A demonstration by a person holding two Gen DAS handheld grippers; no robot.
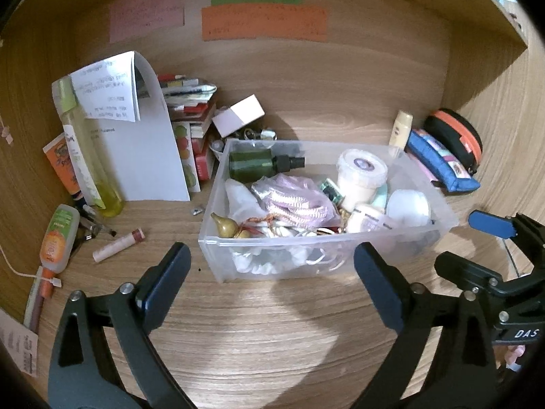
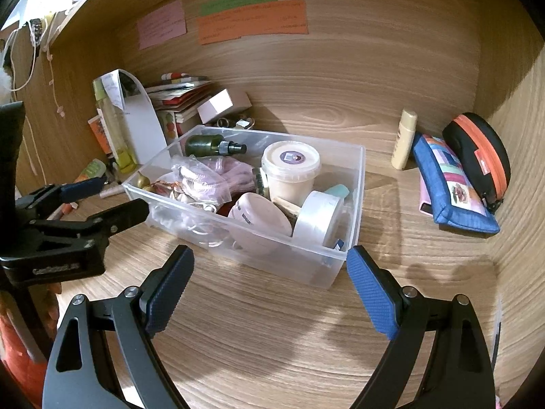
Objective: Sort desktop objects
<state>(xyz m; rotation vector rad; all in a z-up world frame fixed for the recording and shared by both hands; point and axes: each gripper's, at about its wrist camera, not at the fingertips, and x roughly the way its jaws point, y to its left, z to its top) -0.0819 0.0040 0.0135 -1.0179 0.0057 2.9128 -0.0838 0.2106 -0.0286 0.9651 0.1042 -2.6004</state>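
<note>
Desktop objects half sorted. Left edge of desk (image 1: 272,323): orange-capped bottle (image 1: 58,238), lip balm tube (image 1: 117,243), tall yellow bottle (image 1: 92,156), papers, all loose. Centre: clear bin (image 1: 218,238) already crowded with green spray bottle (image 1: 259,163), white tub (image 1: 361,173), pink cord. Right back corner: cream tube (image 2: 403,139), blue pouch (image 2: 453,184), black-orange case (image 2: 480,156), unsorted. Left gripper (image 1: 272,266) angled down before the bin, jaws apart, empty. Right gripper (image 2: 269,266) alongside, likewise wide, empty.

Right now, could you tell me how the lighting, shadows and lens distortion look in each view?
Left wrist view: strong fisheye bending, black corners, bright patch with gripper shadows on the desk. Right wrist view: same curvature; the clear bin looks sharp.
</note>
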